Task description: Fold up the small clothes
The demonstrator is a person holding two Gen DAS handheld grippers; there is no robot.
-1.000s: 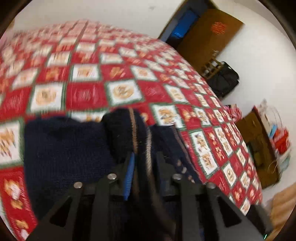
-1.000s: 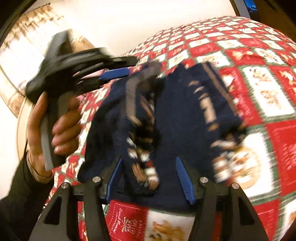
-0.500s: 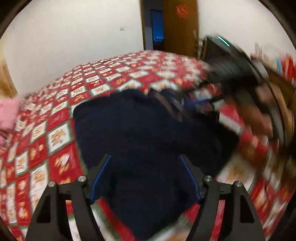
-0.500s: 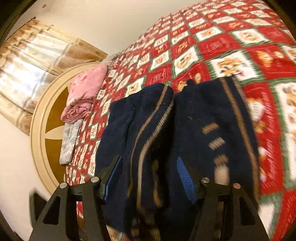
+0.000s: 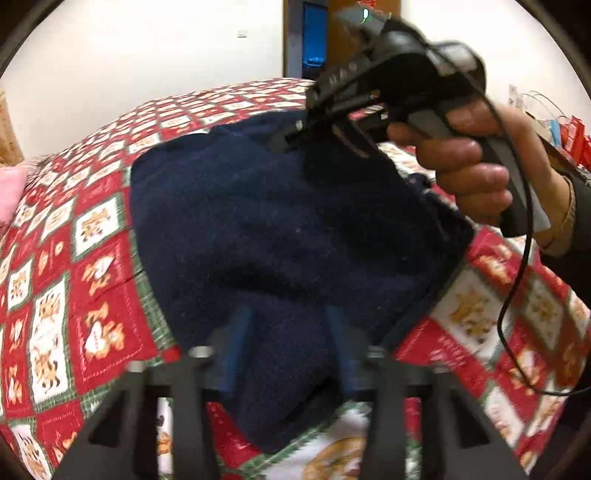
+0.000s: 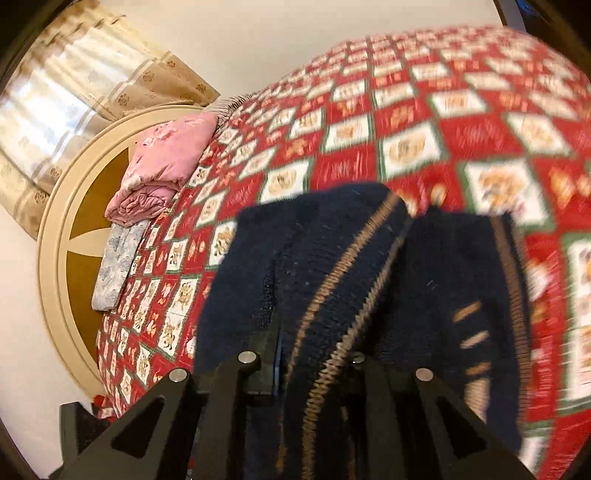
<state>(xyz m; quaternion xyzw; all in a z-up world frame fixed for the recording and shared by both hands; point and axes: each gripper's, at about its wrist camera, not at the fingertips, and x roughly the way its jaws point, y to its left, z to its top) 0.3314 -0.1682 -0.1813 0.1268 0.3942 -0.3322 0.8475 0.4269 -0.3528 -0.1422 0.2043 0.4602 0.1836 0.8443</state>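
A small navy knit sweater (image 5: pixel 280 229) with tan stripes lies on the red patterned bedspread (image 5: pixel 99 295). In the left wrist view, my left gripper (image 5: pixel 286 354) straddles the sweater's near edge with its blue-padded jaws partly closed around the cloth. My right gripper (image 5: pixel 295 136), held by a hand, is at the sweater's far edge, gripping it. In the right wrist view the right gripper (image 6: pixel 314 354) is shut on a fold of the sweater (image 6: pixel 351 280), which drapes over its fingers.
A folded pink cloth (image 6: pixel 166 162) and a grey patterned cloth (image 6: pixel 114 266) lie at the bed's left edge by a round headboard (image 6: pixel 62 229). Curtains (image 6: pixel 74 92) hang behind. A brown door (image 5: pixel 343 33) is at the back of the room.
The left gripper let go, swung round and now closes on the sweater's near edge. The right gripper moved forward and shut on a fold at the other edge.
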